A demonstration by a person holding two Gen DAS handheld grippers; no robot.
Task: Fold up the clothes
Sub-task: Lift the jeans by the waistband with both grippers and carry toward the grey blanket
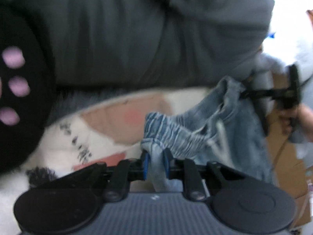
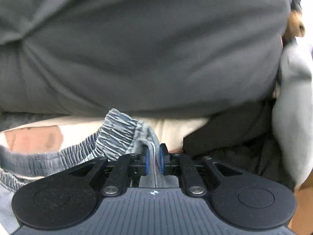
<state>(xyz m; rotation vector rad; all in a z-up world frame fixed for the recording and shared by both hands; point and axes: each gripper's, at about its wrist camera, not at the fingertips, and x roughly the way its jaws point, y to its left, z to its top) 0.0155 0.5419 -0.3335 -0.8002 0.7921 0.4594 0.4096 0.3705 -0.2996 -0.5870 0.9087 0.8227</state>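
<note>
**Denim Garment Held at the Waistband by Both Grippers**

We note the largest item first: a grey padded cover (image 2: 137,49) fills the field beyond both sets of fingers. Below it, nearer the fingers, lies a white patterned blanket (image 1: 64,137) with pink patches.

The task item is a light-blue denim garment (image 1: 225,121) with an elastic waistband (image 2: 117,131). It hangs between the two grippers, above the blanket. We judge its long axis to run along the waistband, from one gripper across to the other; which way the legs point cannot be told, since the fabric is bunched and blurred.

The left gripper (image 1: 156,161) has its fingers nearly closed, with a fold of denim between the blue pads. The right gripper (image 2: 154,159) is likewise almost closed on a gathered waistband edge. In the left wrist view, the right gripper appears far to the right of the fingers, holding the other end.

Risks, in our judgement:
- Each grip covers only a narrow fold; a sideways pull could slip the fabric from the pads.
- The waistband sags between the grippers, so the garment may land creased.
- The hanging fabric could snag on the blanket.
</note>
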